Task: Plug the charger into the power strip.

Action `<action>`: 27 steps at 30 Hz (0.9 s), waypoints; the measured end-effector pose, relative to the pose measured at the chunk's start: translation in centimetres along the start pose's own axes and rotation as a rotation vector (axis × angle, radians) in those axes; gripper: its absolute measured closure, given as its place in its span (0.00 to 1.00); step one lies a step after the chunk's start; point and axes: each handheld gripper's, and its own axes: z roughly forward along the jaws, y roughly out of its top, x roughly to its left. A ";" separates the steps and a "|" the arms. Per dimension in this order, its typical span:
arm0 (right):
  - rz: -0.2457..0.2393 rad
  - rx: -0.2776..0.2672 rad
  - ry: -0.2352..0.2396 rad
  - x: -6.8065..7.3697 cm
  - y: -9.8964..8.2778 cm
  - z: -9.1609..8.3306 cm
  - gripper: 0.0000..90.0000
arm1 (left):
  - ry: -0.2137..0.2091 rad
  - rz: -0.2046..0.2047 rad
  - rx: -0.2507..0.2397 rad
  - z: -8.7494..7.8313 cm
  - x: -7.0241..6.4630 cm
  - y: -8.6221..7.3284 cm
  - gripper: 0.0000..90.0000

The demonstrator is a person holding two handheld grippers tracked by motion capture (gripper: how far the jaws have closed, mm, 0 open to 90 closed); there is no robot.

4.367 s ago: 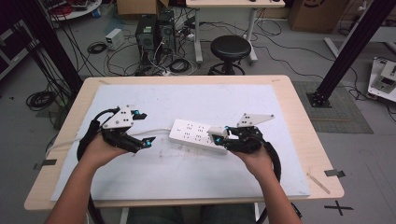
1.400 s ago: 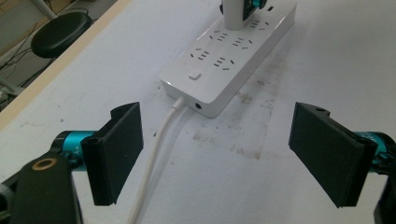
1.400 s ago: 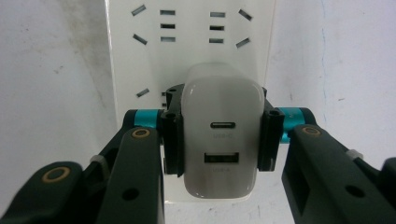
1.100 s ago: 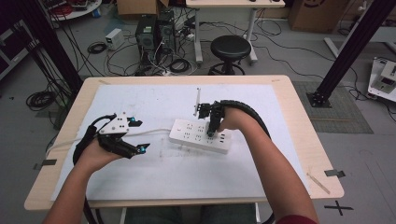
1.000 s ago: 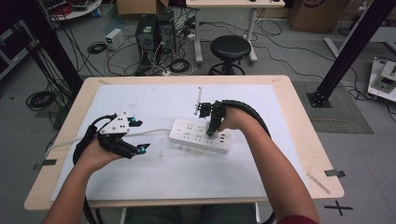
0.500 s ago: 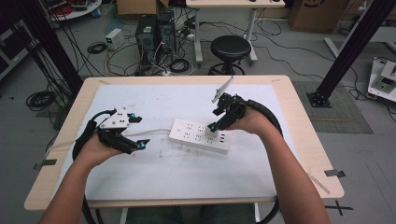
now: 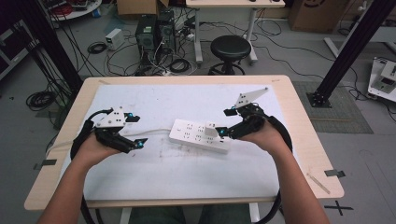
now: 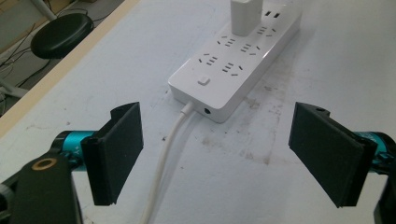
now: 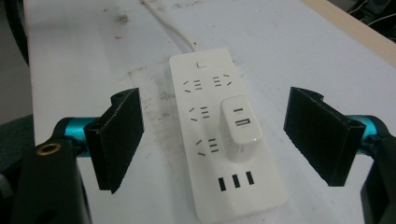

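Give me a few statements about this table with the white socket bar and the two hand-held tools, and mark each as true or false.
1. A white charger block is plugged into the power strip. True.
2. The right tool is clamped on the charger block. False: its jaws stand wide apart, with the block between them untouched.
3. The left tool is open, with the strip's white cord running between its jaws. True.
4. The power strip hangs over the table's edge. False: it lies flat near the middle of the white surface.
5. The strip has USB slots at the end away from its cord. True.
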 end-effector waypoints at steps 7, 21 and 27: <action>0.021 -0.079 -0.021 0.5 -2.5 -1.2 0.23 | -0.010 -0.009 -0.044 -0.2 -0.4 -0.4 0.20; 0.078 -0.106 -0.043 -0.1 -4.2 -1.6 0.23 | 0.003 -0.030 -0.044 -0.5 -0.3 -0.6 0.20; 0.082 -0.100 -0.045 -0.2 -4.2 -1.5 0.23 | 0.011 -0.030 -0.044 -0.5 -0.2 -0.4 0.20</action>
